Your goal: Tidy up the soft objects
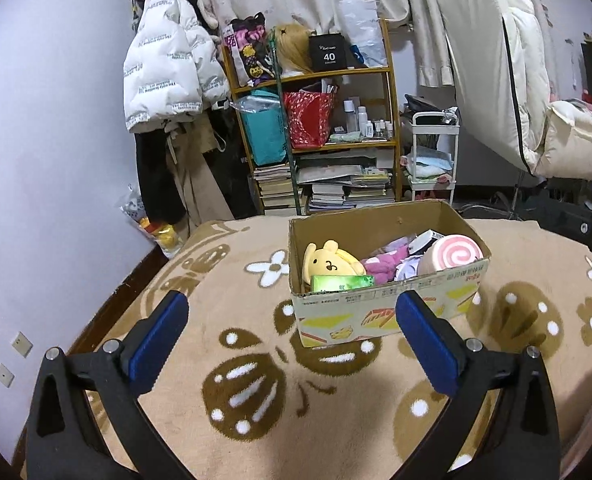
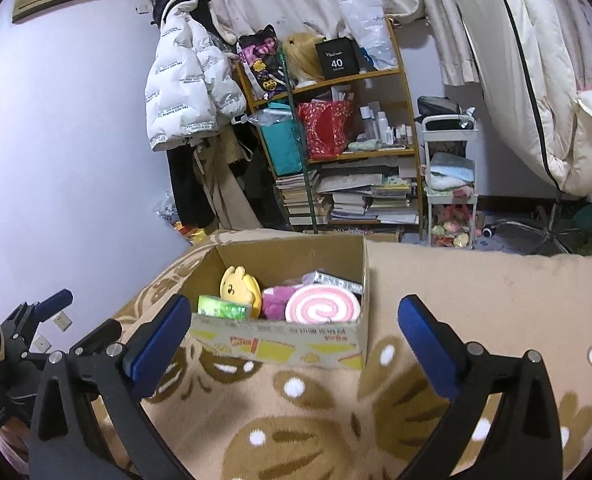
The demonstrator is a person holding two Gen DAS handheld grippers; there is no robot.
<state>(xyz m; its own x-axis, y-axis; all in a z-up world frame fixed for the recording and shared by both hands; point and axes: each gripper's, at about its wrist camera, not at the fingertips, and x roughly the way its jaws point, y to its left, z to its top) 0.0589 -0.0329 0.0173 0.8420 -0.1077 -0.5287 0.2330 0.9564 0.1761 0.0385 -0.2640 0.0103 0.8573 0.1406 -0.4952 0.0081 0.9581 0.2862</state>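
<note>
Straight ahead beyond the fingers stands a wooden bookshelf point(image 1: 316, 120) stacked with books, a white puffer jacket point(image 1: 167, 68) hanging to its left and a white trolley point(image 1: 432, 156) to its right.

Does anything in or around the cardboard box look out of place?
Mostly no. The cardboard box sits upright on the blanket with soft toys inside. One oddity: a green packet, seemingly not a soft toy, lies beside the yellow plush.
</note>
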